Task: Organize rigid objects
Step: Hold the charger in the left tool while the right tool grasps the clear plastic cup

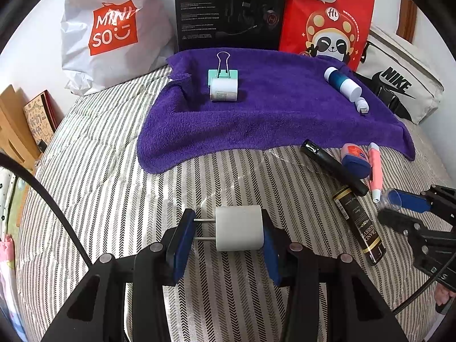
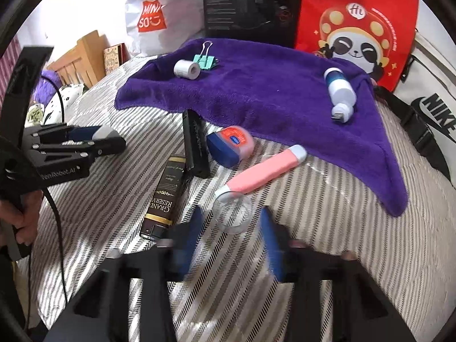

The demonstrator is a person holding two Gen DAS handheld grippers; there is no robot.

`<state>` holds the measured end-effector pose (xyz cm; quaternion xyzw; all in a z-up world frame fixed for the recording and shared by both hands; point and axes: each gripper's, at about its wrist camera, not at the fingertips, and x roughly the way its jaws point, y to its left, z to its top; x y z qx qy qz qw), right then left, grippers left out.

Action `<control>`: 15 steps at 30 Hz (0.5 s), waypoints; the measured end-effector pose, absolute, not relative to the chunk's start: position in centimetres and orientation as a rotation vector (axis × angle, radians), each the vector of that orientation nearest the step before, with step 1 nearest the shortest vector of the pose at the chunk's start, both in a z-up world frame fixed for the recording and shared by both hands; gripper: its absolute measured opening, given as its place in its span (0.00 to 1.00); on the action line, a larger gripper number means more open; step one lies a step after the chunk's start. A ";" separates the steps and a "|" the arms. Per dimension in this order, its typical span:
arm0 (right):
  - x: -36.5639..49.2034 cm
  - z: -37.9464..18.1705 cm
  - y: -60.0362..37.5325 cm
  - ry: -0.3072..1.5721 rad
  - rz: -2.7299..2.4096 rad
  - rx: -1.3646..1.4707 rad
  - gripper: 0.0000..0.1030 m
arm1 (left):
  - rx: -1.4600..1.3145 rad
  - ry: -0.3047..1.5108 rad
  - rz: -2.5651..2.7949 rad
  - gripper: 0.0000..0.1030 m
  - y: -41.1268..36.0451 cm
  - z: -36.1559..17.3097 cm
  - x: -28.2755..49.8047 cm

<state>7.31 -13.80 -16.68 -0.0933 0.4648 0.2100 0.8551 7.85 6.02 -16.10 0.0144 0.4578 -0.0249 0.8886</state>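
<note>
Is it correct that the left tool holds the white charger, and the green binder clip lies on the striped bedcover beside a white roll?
Not quite. The left tool does hold the white charger, but the green binder clip lies on the purple towel, not the striped bedcover, beside the white roll. The left wrist view shows it.

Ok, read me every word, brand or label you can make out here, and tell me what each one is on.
"MINISO": white plastic bag.
"NIKE": white cloth bag.
"Hi", with Chinese characters I cannot transcribe reliably: red paper bag.
"GRAND RESERVE": black and gold tube; its smaller script is too small.
"...enRobot.AI", partly cut off: left gripper.
Black box: fine print too small.
Pink and blue container and white roll: labels too small.
</note>
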 end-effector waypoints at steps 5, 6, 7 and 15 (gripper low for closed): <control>7.0 -16.0 -14.5 0.947 0.439 -0.221 0.26 | 0.028 0.944 -0.050 0.41 6.0 -16.1 7.7; 6.9 -15.7 -15.1 0.943 0.424 -0.215 0.26 | 0.028 0.941 -0.050 0.41 6.0 -16.1 7.7; 6.9 -15.5 -15.6 0.941 0.411 -0.209 0.26 | 0.027 0.940 -0.049 0.41 6.0 -16.1 7.6; 7.3 -16.3 -19.0 0.970 0.322 -0.136 0.26 | 0.025 0.928 -0.040 0.41 5.9 -16.2 7.4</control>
